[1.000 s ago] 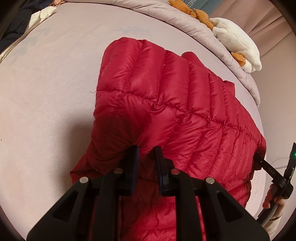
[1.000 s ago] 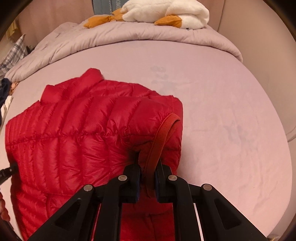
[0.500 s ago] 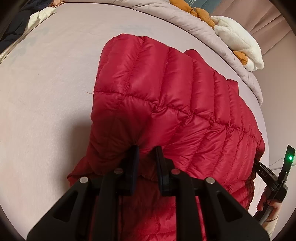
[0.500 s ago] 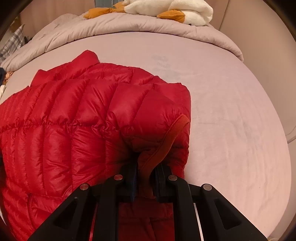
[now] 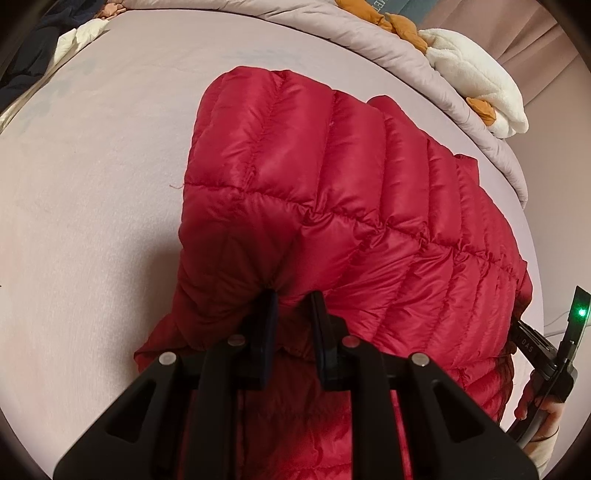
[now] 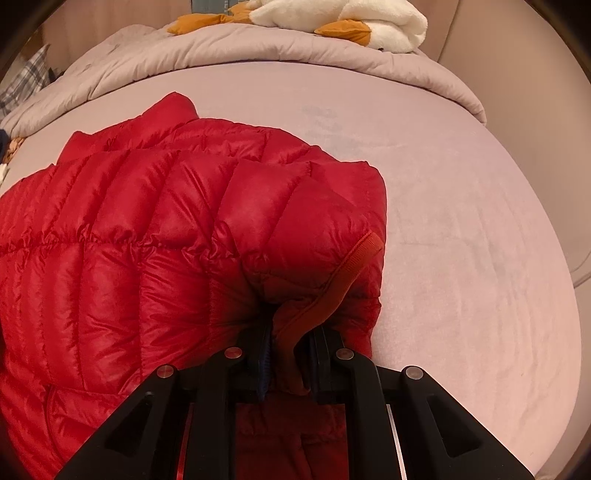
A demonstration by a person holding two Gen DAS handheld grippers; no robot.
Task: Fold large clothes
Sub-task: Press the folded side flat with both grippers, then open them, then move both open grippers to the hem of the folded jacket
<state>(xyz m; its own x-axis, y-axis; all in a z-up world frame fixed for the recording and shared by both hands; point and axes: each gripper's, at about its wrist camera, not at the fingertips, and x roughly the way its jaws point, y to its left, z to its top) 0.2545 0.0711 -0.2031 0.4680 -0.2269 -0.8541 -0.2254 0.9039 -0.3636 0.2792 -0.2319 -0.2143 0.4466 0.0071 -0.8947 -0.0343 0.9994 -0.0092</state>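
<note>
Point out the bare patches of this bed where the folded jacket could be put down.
Bare pink sheet lies right of the red jacket, up to the rumpled duvet; another bare patch lies on the jacket's other side. The head end is crowded: duvet, plush toy, clothes at one corner.

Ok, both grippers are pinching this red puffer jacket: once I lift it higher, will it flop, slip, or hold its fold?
The red puffer jacket will probably drape and sag: it already bends limply over the left gripper. Its shiny shell looks slick, so layers may slide apart. The right gripper pinches the elastic cuff, likely a firmer hold than quilting.
</note>
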